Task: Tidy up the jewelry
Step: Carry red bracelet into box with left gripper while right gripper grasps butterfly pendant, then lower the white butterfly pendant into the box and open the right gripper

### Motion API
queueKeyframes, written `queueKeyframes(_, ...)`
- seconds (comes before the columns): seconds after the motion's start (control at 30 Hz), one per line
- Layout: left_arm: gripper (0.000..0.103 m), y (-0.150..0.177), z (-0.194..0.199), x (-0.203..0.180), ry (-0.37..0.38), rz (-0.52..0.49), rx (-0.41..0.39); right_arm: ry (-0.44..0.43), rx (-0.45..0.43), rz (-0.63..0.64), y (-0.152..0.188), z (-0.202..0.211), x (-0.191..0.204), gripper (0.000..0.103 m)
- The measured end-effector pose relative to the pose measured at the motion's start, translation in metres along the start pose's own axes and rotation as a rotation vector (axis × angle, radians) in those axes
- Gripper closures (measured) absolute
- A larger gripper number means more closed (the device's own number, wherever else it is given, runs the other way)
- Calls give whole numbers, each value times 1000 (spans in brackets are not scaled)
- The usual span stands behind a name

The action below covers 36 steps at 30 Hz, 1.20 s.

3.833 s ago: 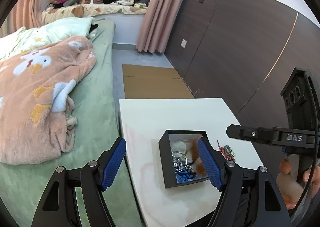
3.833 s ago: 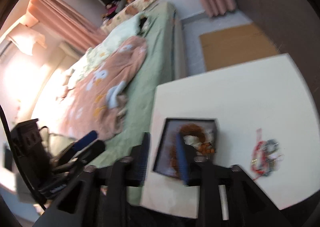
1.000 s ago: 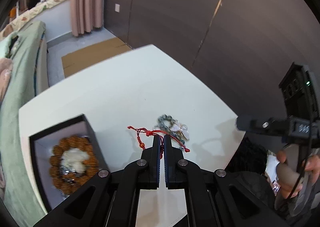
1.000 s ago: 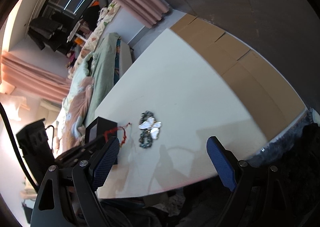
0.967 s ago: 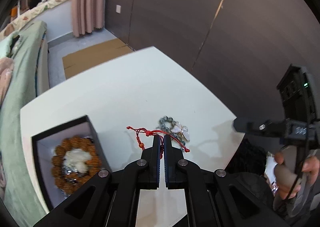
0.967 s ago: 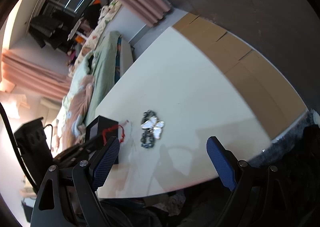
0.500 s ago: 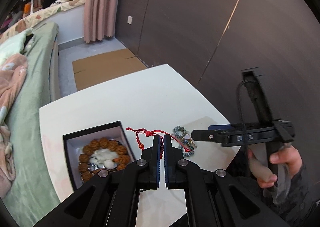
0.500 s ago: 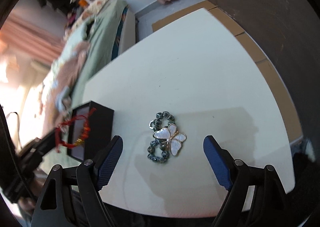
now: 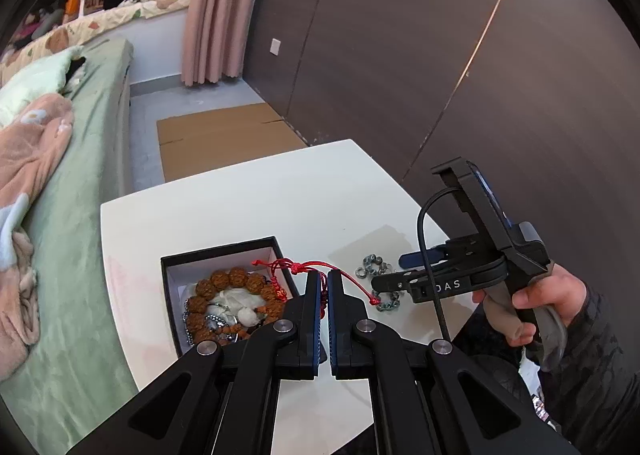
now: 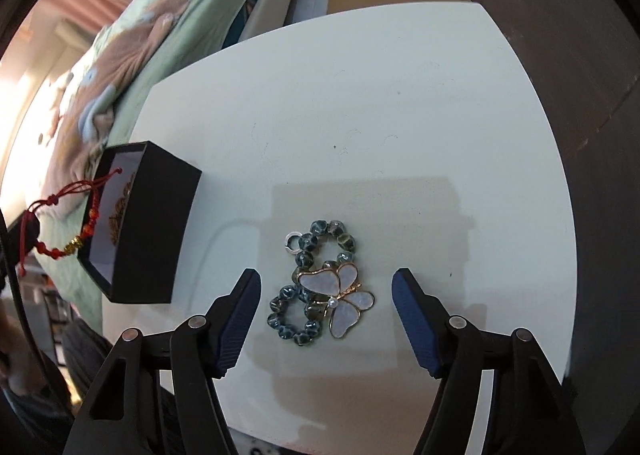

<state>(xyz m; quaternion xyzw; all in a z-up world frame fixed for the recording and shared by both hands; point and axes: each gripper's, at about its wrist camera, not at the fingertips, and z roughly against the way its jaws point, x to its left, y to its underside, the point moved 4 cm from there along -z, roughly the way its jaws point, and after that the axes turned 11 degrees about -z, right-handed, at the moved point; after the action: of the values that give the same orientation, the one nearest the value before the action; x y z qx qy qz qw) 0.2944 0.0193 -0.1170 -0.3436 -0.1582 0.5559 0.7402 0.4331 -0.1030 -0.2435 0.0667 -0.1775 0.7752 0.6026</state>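
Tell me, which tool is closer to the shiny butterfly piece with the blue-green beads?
Right. The right tool hangs just above the pearly butterfly and blue-green bead bracelet, closing around it without touching. The left tool is off beside the black box, holding a red cord bracelet.

The left gripper [image 9: 324, 287] is pinched tight on a red cord bracelet [image 9: 304, 267], whose knotted strands loop out to either side of the fingertips. Just below and to the left of the tips sits an open black box [image 9: 224, 251] on the white tabletop [image 9: 248, 199], holding a brown bead bracelet [image 9: 228, 283] around some pale and silvery pieces. To the right of the tips, the right gripper [image 9: 394, 275] reaches in over a blue-grey bead bracelet [image 9: 372, 263] lying on the tabletop, held by a hand [image 9: 536, 295] in a dark sleeve. A green bed [image 9: 80, 175] lies far left.
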Motion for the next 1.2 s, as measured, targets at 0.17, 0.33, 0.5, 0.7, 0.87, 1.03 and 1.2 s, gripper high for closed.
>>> queueKeyframes(0.17,100,1,5,2,-3,6,-8,54,21,52,-2,-1,2,44)
queueKeyframes(0.33,100,0,12,4,-6,17,-26,121,23,107,0,-1,6,55)
queueKeyframes(0.5,100,2,16,14,-39,38,-29,113,39,94,-2,2,5,71)
queueKeyframes(0.7,100,7,10,27,-72,68,-5,104,-9,92,4,25,15,71)
queueKeyframes(0.87,99,15,1,41,-28,145,39,90,-53,81,3,46,25,71)
queueKeyframes(1.03,39,20,6,49,-28,182,35,35,-100,81,-1,70,44,71)
queueKeyframes(1.2,19,24,21,61,-40,210,-9,-45,-123,98,-5,76,82,71)
